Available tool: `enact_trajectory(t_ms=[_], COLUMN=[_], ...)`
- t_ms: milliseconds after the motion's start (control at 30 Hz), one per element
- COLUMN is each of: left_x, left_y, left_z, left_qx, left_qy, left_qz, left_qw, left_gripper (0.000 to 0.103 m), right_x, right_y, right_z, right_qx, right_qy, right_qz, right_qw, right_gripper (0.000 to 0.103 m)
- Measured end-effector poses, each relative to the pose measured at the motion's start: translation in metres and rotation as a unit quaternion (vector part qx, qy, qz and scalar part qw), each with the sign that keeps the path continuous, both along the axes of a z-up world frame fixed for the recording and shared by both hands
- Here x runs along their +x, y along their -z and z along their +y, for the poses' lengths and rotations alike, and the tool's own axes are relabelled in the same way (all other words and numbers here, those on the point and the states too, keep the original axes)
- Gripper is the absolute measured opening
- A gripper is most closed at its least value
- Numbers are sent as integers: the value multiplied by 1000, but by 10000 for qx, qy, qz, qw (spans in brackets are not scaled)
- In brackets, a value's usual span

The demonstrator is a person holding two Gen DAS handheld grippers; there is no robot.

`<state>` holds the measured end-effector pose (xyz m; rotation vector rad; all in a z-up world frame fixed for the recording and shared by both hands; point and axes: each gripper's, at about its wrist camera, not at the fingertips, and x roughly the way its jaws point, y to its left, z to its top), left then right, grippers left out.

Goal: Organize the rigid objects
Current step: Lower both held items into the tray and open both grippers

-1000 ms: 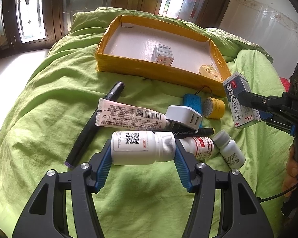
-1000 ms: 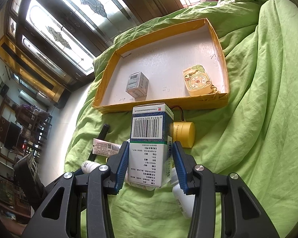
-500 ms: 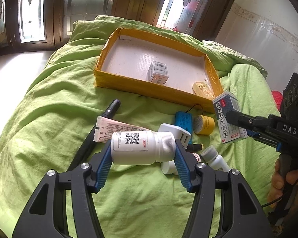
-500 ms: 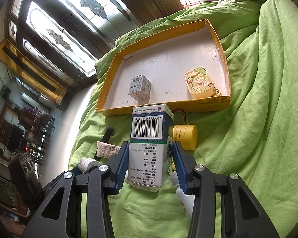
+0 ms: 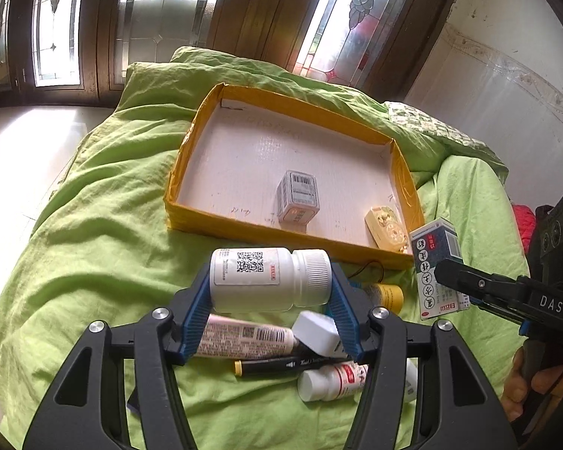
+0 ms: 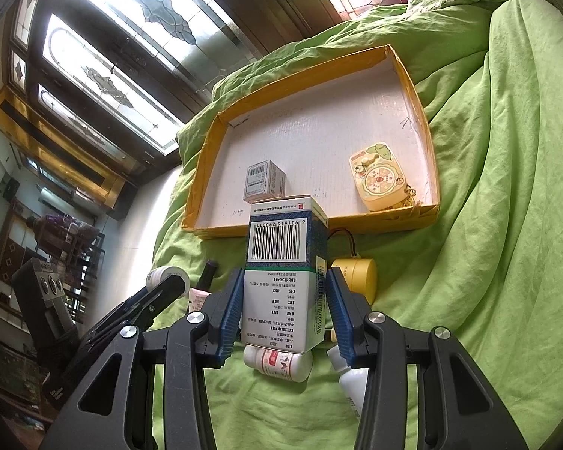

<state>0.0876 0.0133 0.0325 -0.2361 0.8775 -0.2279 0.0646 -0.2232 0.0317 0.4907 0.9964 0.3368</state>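
Short of the tray [image 5: 403, 176], both loads are mid-carry: the right gripper [image 6: 283, 311] is clamped on a carton [image 6: 285, 273], the left gripper [image 5: 270, 300] on a bottle [image 5: 270, 279]. Next, clear the rim, then release inside.

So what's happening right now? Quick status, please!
Left gripper shut on white pill bottle. Right gripper shut on medicine box. Both short of yellow tray; nothing blocking.
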Motion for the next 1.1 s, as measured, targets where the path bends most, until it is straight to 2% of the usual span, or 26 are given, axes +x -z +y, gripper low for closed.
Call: enact_trajectory(t_ms=[133, 333, 433, 733, 933, 1100], left_x=[26, 54, 67, 109, 119, 113], left_y=[1, 10, 14, 30, 48, 57], left_z=[2, 2, 2, -6, -13, -20], left_qx=[-140, -15, -114, 143, 696, 1149], left_qy=[-32, -169, -226, -411, -401, -150], left_qz=[144, 249, 264, 292, 375, 341], left_qw=[9998, 9995, 9993, 9986, 9961, 9927], left_gripper=[58, 58, 58, 58, 58, 58], right_x=[17, 54, 70, 98, 106, 107], right_y=[-10, -12, -2, 34, 44, 51], right_z=[1, 11, 13, 14, 17, 21], right_qx=[145, 182, 218, 144, -90, -334], right_qy=[94, 85, 59, 108, 47, -113], right_qz=[-109, -192, -121, 90, 120, 112], right_qw=[9998, 9996, 9997, 9998, 9999, 9993], right_gripper=[39, 39, 39, 39, 39, 39])
